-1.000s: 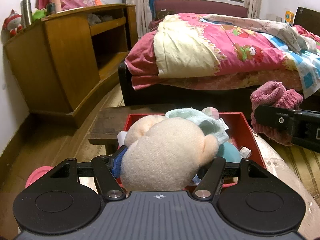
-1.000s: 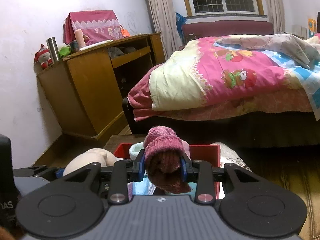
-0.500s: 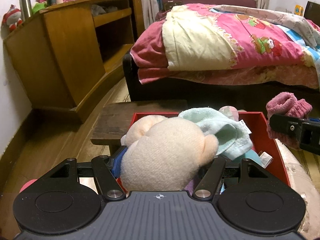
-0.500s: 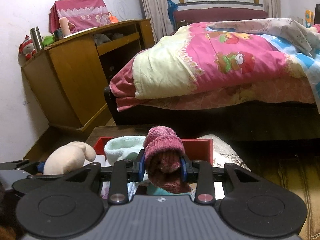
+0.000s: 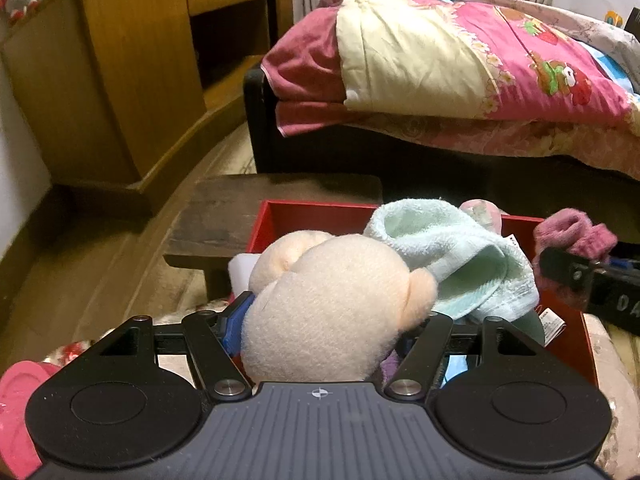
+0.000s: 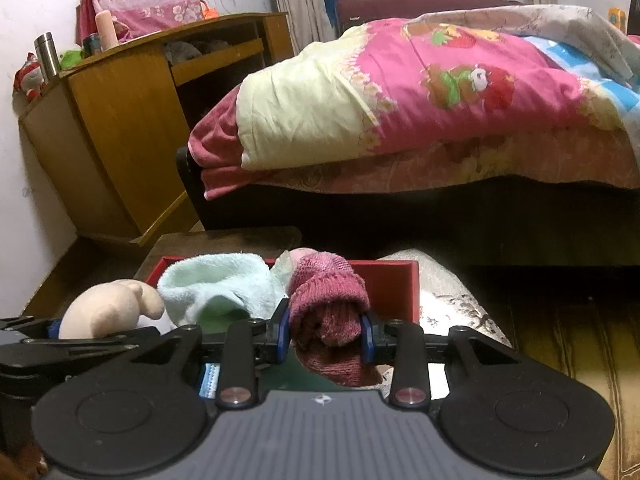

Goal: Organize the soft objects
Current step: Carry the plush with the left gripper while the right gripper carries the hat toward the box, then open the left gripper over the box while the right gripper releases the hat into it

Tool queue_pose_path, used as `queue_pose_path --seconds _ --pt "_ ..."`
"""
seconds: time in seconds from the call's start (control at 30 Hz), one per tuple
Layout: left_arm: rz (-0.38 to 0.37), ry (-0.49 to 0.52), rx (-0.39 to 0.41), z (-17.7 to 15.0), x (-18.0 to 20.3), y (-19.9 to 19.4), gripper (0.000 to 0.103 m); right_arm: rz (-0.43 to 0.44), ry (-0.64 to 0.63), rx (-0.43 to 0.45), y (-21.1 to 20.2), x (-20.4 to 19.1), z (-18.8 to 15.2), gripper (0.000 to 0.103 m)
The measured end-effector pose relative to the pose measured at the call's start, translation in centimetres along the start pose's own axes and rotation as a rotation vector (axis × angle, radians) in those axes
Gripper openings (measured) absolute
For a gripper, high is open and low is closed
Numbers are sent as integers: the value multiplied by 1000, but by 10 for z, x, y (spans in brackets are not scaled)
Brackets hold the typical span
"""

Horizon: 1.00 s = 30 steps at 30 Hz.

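Observation:
A cream plush toy (image 5: 328, 304) sits between the jaws of my left gripper (image 5: 322, 332), just over the near left part of a red box (image 5: 316, 208). The blue pads still touch the toy while the jaws are opening. A mint towel (image 5: 448, 248) lies heaped in the box behind it. In the right wrist view my right gripper (image 6: 326, 330) is shut on a pink knitted sock (image 6: 324, 288), which droops below the pads over the box's right half (image 6: 394, 280). The plush toy (image 6: 108, 312) shows at the left of that view.
The red box rests on a patterned cloth surface (image 6: 448, 304) next to a dark low wooden stool (image 5: 248, 216). Beyond stand a bed with a pink quilt (image 5: 440, 60) and a wooden cabinet (image 5: 120, 80). Something pink (image 5: 16, 400) lies at the lower left.
Both grippers have come forward and down toward the red box, which now looks larger and nearer. Each still carries its item: the plush toy on the left, the knitted sock on the right.

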<state>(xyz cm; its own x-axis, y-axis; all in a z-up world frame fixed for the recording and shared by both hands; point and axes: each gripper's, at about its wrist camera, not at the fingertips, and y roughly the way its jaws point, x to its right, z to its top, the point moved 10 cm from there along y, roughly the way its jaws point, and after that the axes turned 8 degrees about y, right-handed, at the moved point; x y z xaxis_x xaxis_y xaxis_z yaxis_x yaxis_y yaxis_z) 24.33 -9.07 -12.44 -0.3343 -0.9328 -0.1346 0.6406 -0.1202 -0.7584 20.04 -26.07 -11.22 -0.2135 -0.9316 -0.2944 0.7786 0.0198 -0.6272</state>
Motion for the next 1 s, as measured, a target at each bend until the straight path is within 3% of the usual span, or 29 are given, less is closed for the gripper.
queue_pose_path --seconds 0.13,0.2,0.23,0.37,0.67,1.0 --pt "-5 1 8 2 2 -4 81 26 19 -47 8 -2 -6 14" --pt "-9 -5 15 3 2 -8 82 23 20 -50 9 -2 -7 30" --pt "-11 -9 18 4 1 -10 82 20 16 -45 8 -2 -6 32" --pt "-11 -35 25 5 -6 -20 82 21 35 -20 2 1 -1 33" --pt "-90 -60 17 -11 0 -53 82 30 35 -29 -21 -2 -12 33" --pt "-129 69 -86 -87 25 -80 82 45 29 -84 -65 -4 -57 33"
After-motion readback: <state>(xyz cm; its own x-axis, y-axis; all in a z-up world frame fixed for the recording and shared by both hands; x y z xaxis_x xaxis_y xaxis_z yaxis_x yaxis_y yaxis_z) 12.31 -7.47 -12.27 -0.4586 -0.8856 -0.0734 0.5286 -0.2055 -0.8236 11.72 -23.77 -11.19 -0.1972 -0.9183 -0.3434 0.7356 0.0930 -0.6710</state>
